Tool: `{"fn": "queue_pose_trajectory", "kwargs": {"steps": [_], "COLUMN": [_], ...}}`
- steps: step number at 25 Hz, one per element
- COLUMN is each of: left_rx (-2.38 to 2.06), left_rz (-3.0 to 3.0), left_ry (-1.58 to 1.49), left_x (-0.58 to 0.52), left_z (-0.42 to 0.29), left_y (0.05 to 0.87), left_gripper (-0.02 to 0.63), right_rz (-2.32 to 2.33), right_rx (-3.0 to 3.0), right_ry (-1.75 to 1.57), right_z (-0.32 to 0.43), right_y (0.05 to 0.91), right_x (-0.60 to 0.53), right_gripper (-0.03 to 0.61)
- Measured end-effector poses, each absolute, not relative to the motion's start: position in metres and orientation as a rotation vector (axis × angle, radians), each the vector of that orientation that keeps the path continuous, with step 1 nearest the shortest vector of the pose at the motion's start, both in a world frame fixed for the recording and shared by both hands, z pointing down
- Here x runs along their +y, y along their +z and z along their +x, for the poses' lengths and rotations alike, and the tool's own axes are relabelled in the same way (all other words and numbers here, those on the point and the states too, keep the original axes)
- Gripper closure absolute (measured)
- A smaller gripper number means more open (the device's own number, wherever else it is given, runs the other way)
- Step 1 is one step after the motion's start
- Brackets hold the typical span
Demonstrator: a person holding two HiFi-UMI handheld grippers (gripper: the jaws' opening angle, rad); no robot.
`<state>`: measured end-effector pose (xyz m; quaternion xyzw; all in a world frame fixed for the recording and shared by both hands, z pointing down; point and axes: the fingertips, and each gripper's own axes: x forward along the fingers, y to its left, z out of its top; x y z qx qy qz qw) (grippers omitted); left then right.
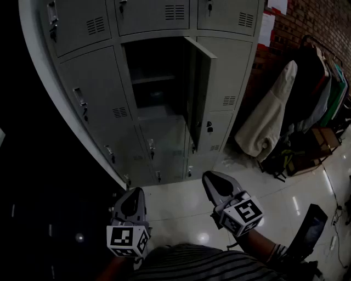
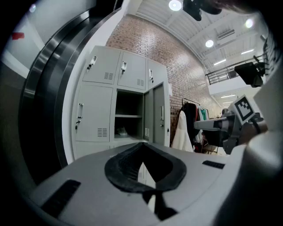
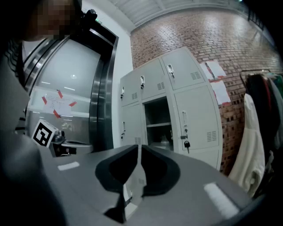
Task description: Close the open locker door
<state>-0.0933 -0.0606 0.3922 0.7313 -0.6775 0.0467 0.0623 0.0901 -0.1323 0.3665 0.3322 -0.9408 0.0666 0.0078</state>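
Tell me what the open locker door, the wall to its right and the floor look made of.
Locker door: painted sheet metal, matte grey, judging by thin folded edges and stamped vent slots.
Wall: bare red brick, mortar joints visible.
Floor: probably polished tile or stone, glossy, mirroring ceiling lights.

Head view: dim and underexposed. Glare spots lie on the glossy floor (image 1: 175, 211) between my jaws, and the open locker (image 1: 159, 77) ahead is shadowed inside. Gripper views: brighter, with ceiling lamps (image 2: 175, 4) high above my jaws. Edges are fisheye-bent and vignetted, and my near jaws look soft.
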Motion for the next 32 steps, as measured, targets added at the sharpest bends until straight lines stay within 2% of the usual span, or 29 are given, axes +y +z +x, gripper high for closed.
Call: {"fn": "queue_pose_trajectory", "kwargs": {"steps": [3,6,10,12,18,22,32], "left_rx": [-2.080,-2.075,-2.014,-1.978,-1.831,-1.790,-1.776], "left_rz": [2.267,2.330,2.420,2.461,2.589,2.622,2.625], "left_ry": [0.108,0.068,0.021,0.007,-0.007,-0.003,0.017], "left_x": [-0.084,-0.111,-0.152,-0.172,-0.236,-0.270,-0.298], "left_z": [-0.098,-0.103,-0.110,-0.117,-0.138,-0.155,-0.186], "left_y": [0.367,0.346,0.329,0.325,0.320,0.317,0.318], "left_gripper": [0.609,0.609,0.609,0.609,0.609,0.609,0.609], "right_rz": [1.070,1.115,1.110,1.100,0.904,0.899,0.802], "right_rx": [-2.943,-2.940,-2.942,-2.935,-2.910,-2.981,-2.975], "right_ry": [0.095,0.022,-0.001,-0.017,-0.088,-0.035,-0.110], "right_z": [0.090,0.090,0.088,0.086,0.064,0.051,-0.030], "right_y": [0.344,0.324,0.312,0.310,0.313,0.310,0.309], "right_x": [-0.172,-0.215,-0.269,-0.290,-0.313,-0.323,-0.302], "right_gripper": [0.460,0.411,0.303,0.284,0.307,0.425,0.425]}}
